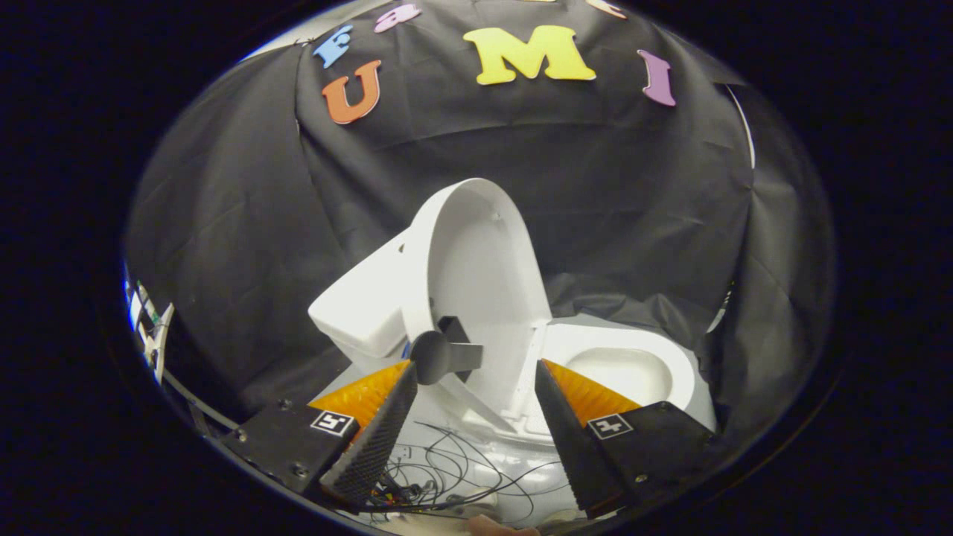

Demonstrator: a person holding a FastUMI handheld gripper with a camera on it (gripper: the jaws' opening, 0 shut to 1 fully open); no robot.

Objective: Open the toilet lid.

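A white toilet stands ahead of my fingers. Its lid (476, 275) is raised upright, leaning back towards the white tank (365, 305) on the left. The seat (674, 357) lies flat over the bowl (625, 376) to the right of the lid. A dark handle piece (443, 353) is clipped on the lid's near edge, just ahead of my left finger. My gripper (473, 380) is open, its fingers spread apart with nothing between them, a short way from the lid.
Black cloth forms the wall behind and around the toilet. A tangle of thin dark wires (439, 469) lies on the white base below my fingers. A bit of a hand (499, 527) shows at the very bottom.
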